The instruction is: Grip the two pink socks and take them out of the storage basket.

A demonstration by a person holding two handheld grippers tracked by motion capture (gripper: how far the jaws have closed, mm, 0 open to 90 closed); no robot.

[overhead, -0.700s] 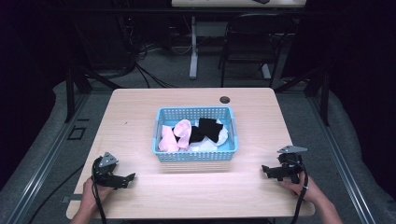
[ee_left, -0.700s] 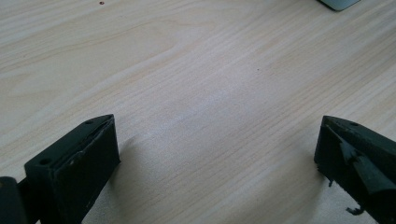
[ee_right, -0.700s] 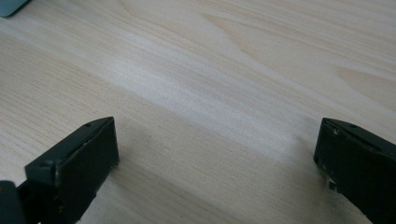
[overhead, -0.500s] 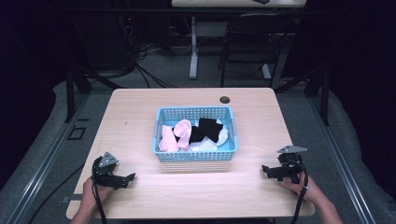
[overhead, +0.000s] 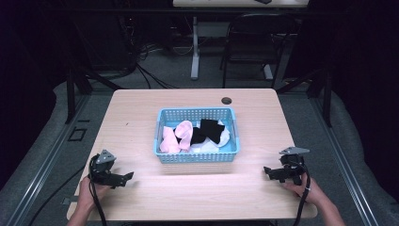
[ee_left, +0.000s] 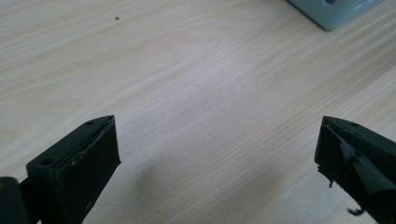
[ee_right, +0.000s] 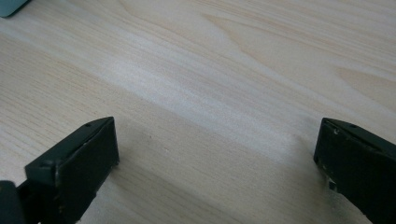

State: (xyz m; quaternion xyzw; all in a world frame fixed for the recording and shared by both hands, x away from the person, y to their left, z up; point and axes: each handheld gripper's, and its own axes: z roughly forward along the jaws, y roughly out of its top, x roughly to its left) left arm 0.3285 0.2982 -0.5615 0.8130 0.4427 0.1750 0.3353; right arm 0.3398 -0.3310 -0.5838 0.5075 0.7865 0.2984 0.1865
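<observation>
High view is showing us a light-blue perforated plastic basket (overhead: 196, 153) sitting mid-table on the pale wooden table (overhead: 141, 113), holding a loose heap of socks — a pink sock (overhead: 170, 139), black socks (overhead: 210, 130) and a bit of white fabric (overhead: 203, 148). We are judging these as light, soft and limp, likely to drape and snag on each other, so we are planning to pinch a bunched fold or a cuff near the top of the heap rather than a flat edge. The left gripper (overhead: 123, 179) is resting well apart from the basket, which lies at about two o'clock from it; the right gripper (overhead: 269, 173) has the basket at about ten o'clock. Both are standing with jaws spread wide and nothing between them — bare wood is showing in each gripper view.
</observation>
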